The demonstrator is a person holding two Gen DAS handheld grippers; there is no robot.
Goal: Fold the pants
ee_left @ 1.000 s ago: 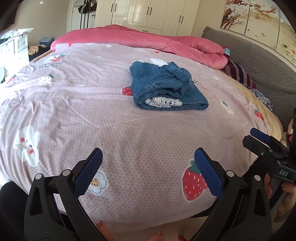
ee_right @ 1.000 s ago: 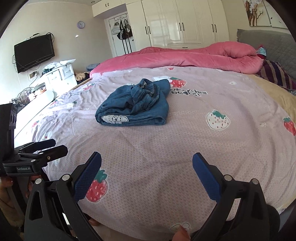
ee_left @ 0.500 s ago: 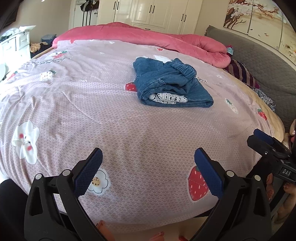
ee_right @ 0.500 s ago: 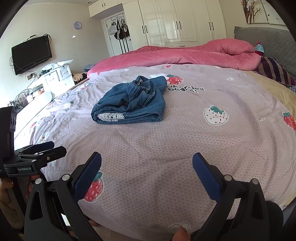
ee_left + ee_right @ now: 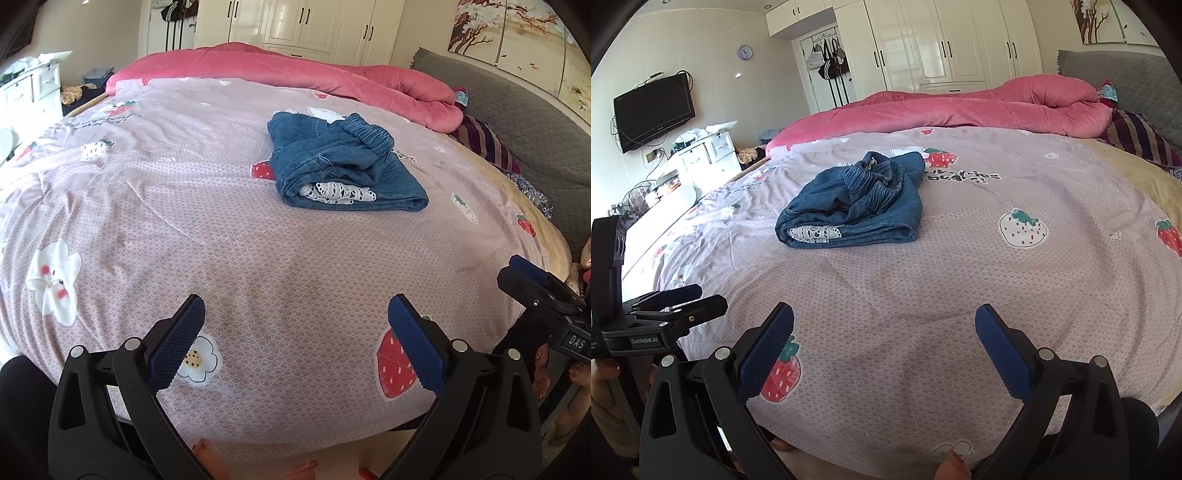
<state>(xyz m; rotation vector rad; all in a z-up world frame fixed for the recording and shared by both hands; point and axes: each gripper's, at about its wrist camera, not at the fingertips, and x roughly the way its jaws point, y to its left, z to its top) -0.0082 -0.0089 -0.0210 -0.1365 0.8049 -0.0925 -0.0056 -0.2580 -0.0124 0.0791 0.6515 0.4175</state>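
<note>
Both tongs [image 5: 295, 325] agape; folded denim pants [image 5: 343, 166].

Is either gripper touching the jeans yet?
Apart. In both wrist views, a stretch of bare bedspread lies between the open left gripper, the open right gripper and the jeans.
</note>
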